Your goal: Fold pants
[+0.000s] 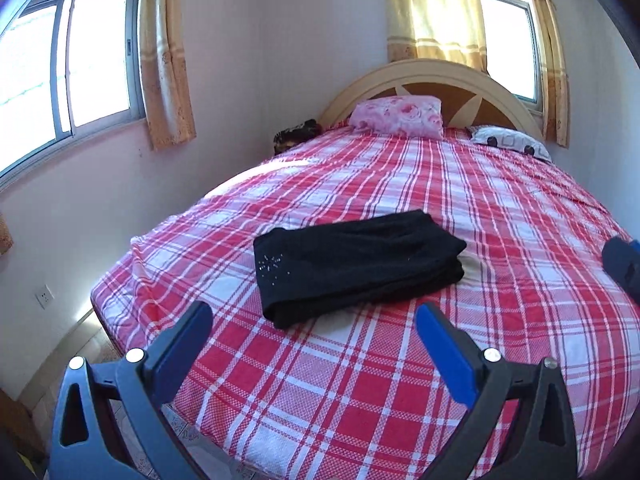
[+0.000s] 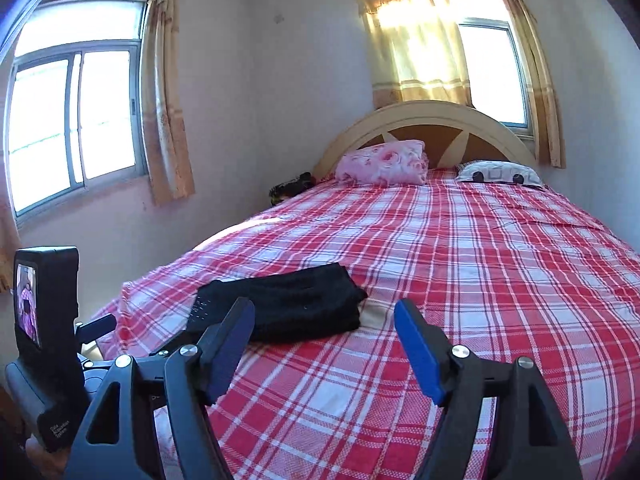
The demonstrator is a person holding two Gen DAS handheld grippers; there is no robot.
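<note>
The black pants (image 1: pixel 356 264) lie folded on the bed (image 1: pixel 500 232): soft, light, floppy. Best grasped at the thick folded edge. Both grippers, left (image 1: pixel 314 322) and right (image 2: pixel 324 316), have fingers spread, empty.

We see our left gripper (image 1: pixel 314 320) built of black angular arms with triangular cut-outs, each finger faced with a flat blue pad (image 1: pixel 448 354) and pinned by round silver screws (image 1: pixel 134 356). Our right gripper (image 2: pixel 324 318) has the same black frame, blue pads and silver screws (image 2: pixel 461 350). From the right wrist view, the left unit carries a black boxy camera body (image 2: pixel 48 312) with a small lit screen and white lettering low on its casing
</note>
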